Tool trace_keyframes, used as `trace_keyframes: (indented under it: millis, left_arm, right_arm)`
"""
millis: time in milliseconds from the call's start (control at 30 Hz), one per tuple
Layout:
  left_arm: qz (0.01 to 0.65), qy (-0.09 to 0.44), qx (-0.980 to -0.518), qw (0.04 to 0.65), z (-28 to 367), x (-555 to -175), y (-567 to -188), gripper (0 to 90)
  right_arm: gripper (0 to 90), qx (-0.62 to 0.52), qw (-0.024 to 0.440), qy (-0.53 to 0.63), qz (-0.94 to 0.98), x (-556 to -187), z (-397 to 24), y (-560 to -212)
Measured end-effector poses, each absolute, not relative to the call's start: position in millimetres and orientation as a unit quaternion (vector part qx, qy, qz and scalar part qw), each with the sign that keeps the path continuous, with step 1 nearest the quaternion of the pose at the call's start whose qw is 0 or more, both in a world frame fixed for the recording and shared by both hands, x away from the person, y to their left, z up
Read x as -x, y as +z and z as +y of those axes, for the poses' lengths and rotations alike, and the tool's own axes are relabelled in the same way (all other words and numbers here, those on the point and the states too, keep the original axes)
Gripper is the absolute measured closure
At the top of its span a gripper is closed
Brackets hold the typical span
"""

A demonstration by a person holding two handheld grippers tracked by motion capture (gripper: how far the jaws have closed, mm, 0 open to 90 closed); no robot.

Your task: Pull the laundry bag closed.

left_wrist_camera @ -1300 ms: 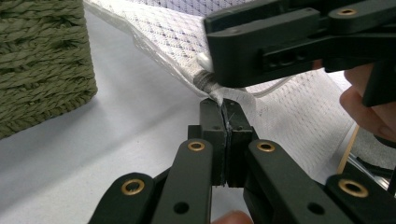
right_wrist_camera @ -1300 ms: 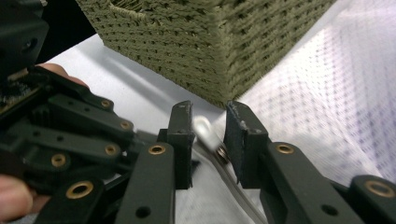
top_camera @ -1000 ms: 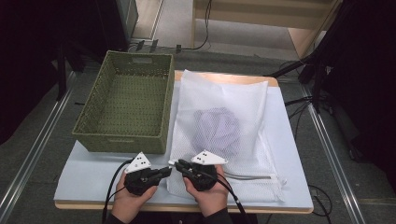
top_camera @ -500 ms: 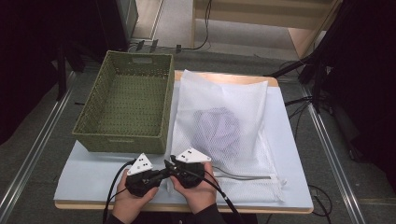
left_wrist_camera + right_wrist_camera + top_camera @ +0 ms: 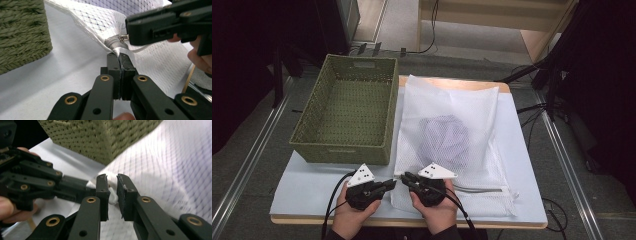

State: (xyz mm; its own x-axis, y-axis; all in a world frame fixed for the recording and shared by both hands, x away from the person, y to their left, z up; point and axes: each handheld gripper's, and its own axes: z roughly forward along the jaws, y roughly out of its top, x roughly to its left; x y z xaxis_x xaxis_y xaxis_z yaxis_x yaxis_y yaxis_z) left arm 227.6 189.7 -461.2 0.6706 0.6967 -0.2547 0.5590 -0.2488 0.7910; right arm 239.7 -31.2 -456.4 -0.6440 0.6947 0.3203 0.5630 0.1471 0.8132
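While the left gripper [image 5: 119, 58] pinches the white mesh laundry bag's [image 5: 447, 145] near corner on the table, the right gripper [image 5: 112, 192], jaws narrowing but apart, reaches its zipper pull [image 5: 123, 38]; the bag looks unopened.

Black tools [image 5: 396, 183], brass rivets, grey triangular plates, trailing black cables.

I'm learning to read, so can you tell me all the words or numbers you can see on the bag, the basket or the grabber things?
There are no words or numbers to read here.
Mesh bag: plain white netting, no label showing.
Basket: plain green weave, no tag.
Grey plates on the left gripper and right gripper: just small dark dots, no letters.
Zipper pull: too small to tell.
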Motion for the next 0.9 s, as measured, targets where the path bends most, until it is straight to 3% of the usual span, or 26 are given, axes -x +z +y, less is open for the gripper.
trace_keyframes:
  millis: [233,567,733,900]
  left_arm:
    - [0.400,0.075,-0.787,0.464,191.7,-227.9,-461.8,89.7]
    - [0.398,0.079,-0.790,0.460,191.7,-227.9,-462.6,89.7]
    - [0.398,0.079,-0.790,0.460,191.9,-228.1,-462.7,89.6]
    - [0.397,0.079,-0.791,0.459,192.0,-227.9,-462.9,89.6]
  right_arm:
    - [81.9,-0.428,0.023,0.520,0.739,-243.0,-36.7,-460.0]
    - [71.7,-0.429,0.029,0.520,0.737,-241.9,-32.4,-466.7]
    - [78.0,-0.437,0.035,0.520,0.733,-241.1,-33.5,-466.1]
    - [84.0,-0.443,0.011,0.529,0.724,-241.2,-34.1,-465.7]
